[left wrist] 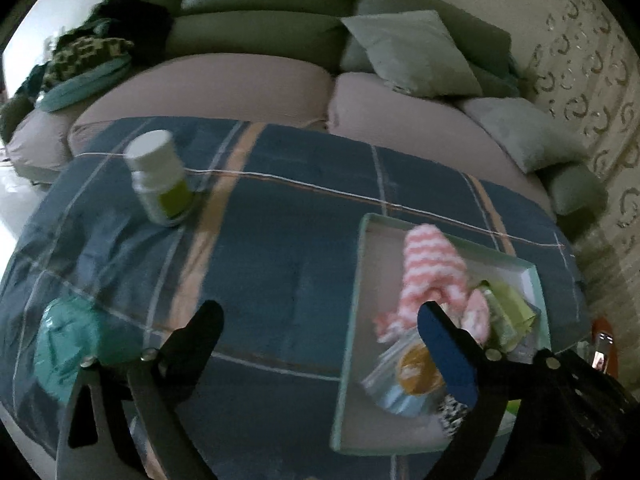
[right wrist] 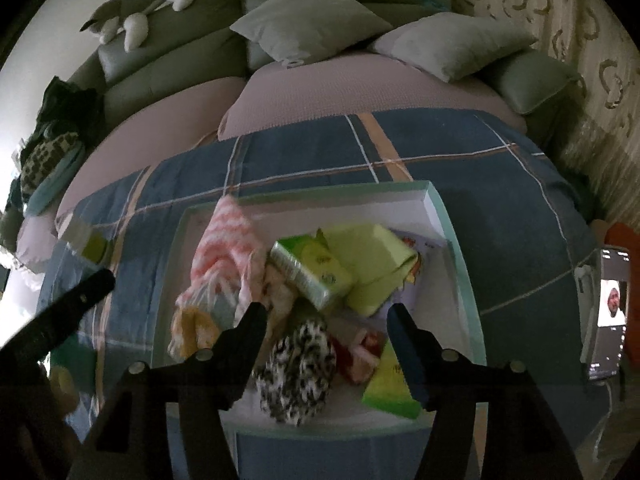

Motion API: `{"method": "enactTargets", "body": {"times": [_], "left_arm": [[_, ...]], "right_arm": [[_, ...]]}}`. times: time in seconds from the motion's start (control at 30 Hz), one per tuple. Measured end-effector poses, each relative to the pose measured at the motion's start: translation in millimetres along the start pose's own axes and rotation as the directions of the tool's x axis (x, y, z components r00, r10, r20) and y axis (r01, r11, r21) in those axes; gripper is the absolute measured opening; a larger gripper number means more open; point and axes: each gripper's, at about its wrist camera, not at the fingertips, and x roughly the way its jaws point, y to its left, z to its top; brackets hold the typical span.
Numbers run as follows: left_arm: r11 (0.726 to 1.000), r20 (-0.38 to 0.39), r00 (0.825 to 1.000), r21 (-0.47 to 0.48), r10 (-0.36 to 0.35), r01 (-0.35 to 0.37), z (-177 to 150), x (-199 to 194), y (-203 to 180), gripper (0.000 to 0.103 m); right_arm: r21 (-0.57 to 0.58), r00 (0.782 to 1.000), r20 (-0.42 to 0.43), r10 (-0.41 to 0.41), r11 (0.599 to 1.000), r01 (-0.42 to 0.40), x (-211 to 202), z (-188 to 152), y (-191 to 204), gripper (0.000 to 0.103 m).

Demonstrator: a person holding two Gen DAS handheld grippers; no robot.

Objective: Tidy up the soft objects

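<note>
A shallow light-green tray [left wrist: 351, 304] [right wrist: 456, 248] lies on the blue plaid cloth. It holds a pink-and-white striped sock [left wrist: 432, 268] [right wrist: 224, 252], a black-and-white fuzzy piece [right wrist: 300, 364], a green tissue pack [right wrist: 312, 272], a yellow-green cloth [right wrist: 372, 256] and a bagged yellow item [left wrist: 412, 372]. My left gripper [left wrist: 318, 314] stands wide open across the tray's left rim, holding nothing. My right gripper [right wrist: 326, 314] is open above the fuzzy piece, pads clear of it. A teal soft bundle [left wrist: 68, 340] lies on the cloth beside the left finger.
A white bottle with a green label [left wrist: 160, 176] stands at the cloth's far left. A sofa [left wrist: 260, 32] with grey cushions [right wrist: 308, 16] runs behind. A lit phone on a stand [right wrist: 608, 312] is at the right edge. Dark clothes [left wrist: 92, 52] are piled on the sofa's left.
</note>
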Motion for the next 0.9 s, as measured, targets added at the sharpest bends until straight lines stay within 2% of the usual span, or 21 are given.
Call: {"method": "enactTargets", "body": {"times": [0.13, 0.3, 0.47, 0.6, 0.73, 0.9], "left_arm": [[1.000, 0.004, 1.000, -0.003, 0.031, -0.031, -20.3, -13.3, 12.7, 0.101], [0.997, -0.003, 0.998, 0.022, 0.069, -0.069, -39.4, -30.2, 21.2, 0.101], [0.995, 0.000, 0.995, 0.030, 0.097, -0.097, -51.9, -52.2, 28.0, 0.101], [0.992, -0.013, 0.993, 0.034, 0.121, -0.120, -63.0, -65.4, 34.2, 0.101], [0.989, -0.011, 0.990, 0.046, 0.139, -0.138, -72.1, -77.6, 37.5, 0.101], [0.989, -0.008, 0.990, 0.033, 0.142, -0.142, -78.4, -89.2, 41.7, 0.101]], "right_arm": [[-0.014, 1.000, -0.004, -0.002, 1.000, 0.002, -11.1, -13.5, 0.4, 0.067], [-0.024, 1.000, -0.017, 0.000, 1.000, 0.000, -22.8, -29.8, -0.3, 0.075], [-0.009, 0.998, -0.029, 0.058, 0.998, -0.058, -37.2, -49.4, 1.4, 0.087], [-0.026, 0.996, -0.024, 0.089, 0.996, -0.090, -48.2, -61.0, 9.2, 0.088], [-0.033, 0.996, -0.010, 0.094, 0.995, -0.094, -54.6, -68.7, 15.7, 0.103], [-0.024, 0.994, -0.014, 0.108, 0.994, -0.108, -55.1, -75.3, 19.9, 0.103]]}}
